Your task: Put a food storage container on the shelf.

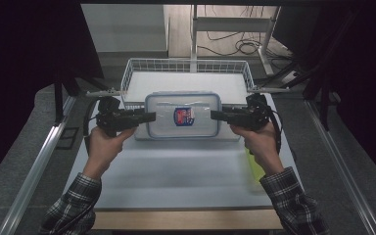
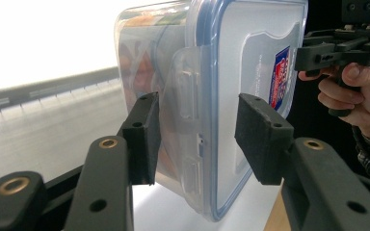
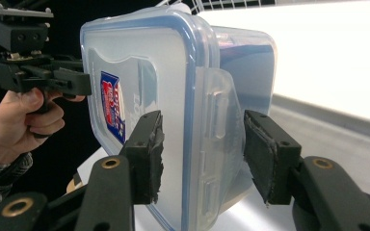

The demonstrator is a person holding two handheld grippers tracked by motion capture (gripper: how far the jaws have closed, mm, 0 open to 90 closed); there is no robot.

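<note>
You've got the box point(image 1: 182, 115) pinched at both short ends, left gripper point(image 1: 149, 116) on one side clasp, right gripper point(image 1: 214, 115) on the other. In the left gripper view the jaws straddle the box point(image 2: 207, 96) edge, one pad under the body, one over the lid; the right gripper view shows the same bite on the box point(image 3: 173, 96). Both look clamped on it, though a sliver of gap at the outer pads makes the contact hard to judge. The box hangs between your claws, just in front of the basket point(image 1: 186, 66). Keep both hands level and matched in pace, squeeze steady, and don't pull apart or the ends may slip out.
</note>
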